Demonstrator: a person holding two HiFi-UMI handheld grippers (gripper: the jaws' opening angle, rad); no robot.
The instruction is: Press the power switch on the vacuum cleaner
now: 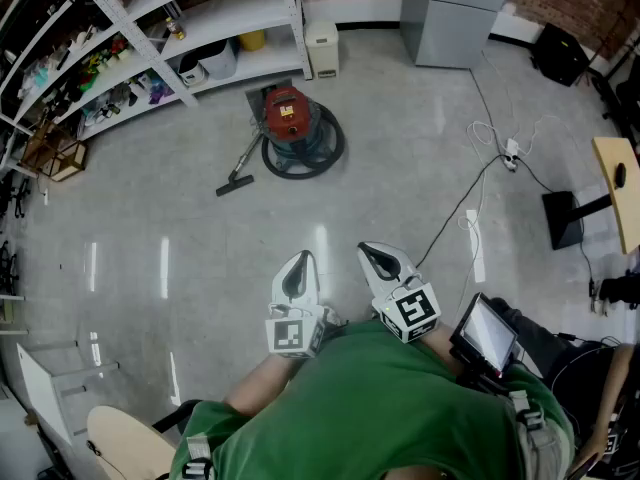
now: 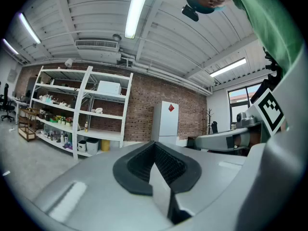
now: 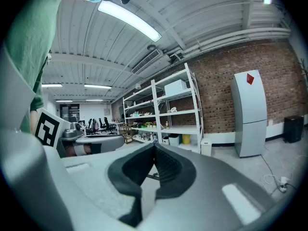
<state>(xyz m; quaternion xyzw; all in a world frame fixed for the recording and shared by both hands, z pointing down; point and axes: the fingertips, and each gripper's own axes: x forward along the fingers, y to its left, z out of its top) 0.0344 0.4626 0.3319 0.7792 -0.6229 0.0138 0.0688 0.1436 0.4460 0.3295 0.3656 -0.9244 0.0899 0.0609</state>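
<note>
1. Vacuum cleaner (image 1: 292, 120) stands on the floor (image 1: 400, 168) by the shelves (image 1: 200, 28), well apart from you.
2. Your left tool (image 1: 298, 264) and right tool (image 1: 380, 258) are both closed, holding nothing.
3. Body looks rigid and heavy; press straight down on top, no grasp needed. Switch too small to pick out.

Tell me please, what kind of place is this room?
Probably a workshop or lab storeroom: white metal shelving stocked with supplies, a bare brick wall, and a red vacuum cleaner standing on a polished hard floor crossed by loose cables.
</note>
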